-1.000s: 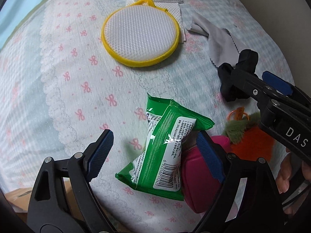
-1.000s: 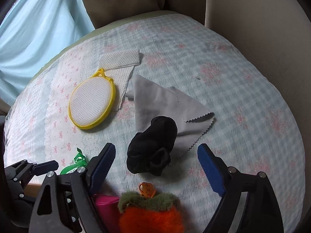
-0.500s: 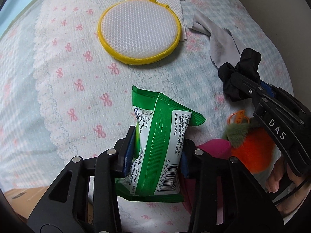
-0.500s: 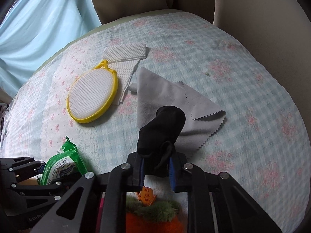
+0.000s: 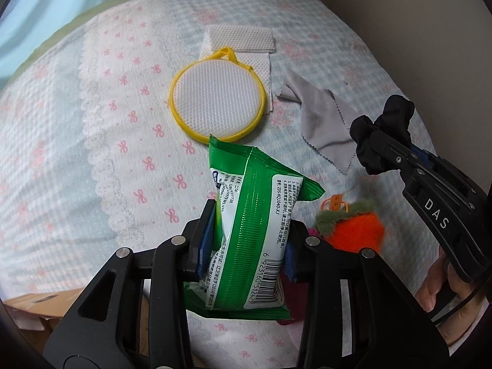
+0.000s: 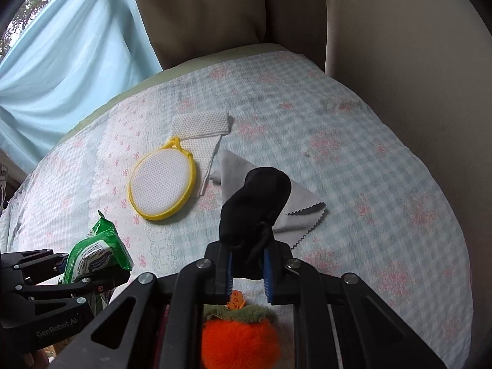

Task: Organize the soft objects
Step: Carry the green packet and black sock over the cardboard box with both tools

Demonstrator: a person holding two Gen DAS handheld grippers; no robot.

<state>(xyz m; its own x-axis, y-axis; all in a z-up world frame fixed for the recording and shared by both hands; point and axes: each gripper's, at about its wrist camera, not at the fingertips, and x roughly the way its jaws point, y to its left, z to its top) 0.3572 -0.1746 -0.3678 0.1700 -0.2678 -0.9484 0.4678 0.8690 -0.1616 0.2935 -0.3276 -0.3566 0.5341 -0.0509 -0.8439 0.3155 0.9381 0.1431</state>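
Note:
My left gripper [image 5: 247,246] is shut on a green wipes packet [image 5: 252,230] and holds it above the bedspread; the packet also shows in the right wrist view [image 6: 98,252]. My right gripper [image 6: 247,272] is shut on a black scrunchie [image 6: 256,206], lifted off the grey cloth [image 6: 295,203]; the scrunchie shows in the left wrist view [image 5: 384,135]. An orange plush fruit [image 5: 356,230] with a green top lies below the right gripper [image 6: 240,338]. A magenta soft item [image 5: 289,307] is mostly hidden behind the packet.
A round yellow-rimmed mesh pad [image 5: 216,104] lies on a white textured cloth [image 5: 243,43] at the far middle. The grey cloth [image 5: 326,123] is right of it. Beige cushions [image 6: 399,46] stand behind and a blue curtain [image 6: 70,61] hangs left. A cardboard edge [image 5: 40,307] is lower left.
Both grippers went from open to shut: the left on the green packet, the right on the black scrunchie. Both items have since been lifted off the bedspread.

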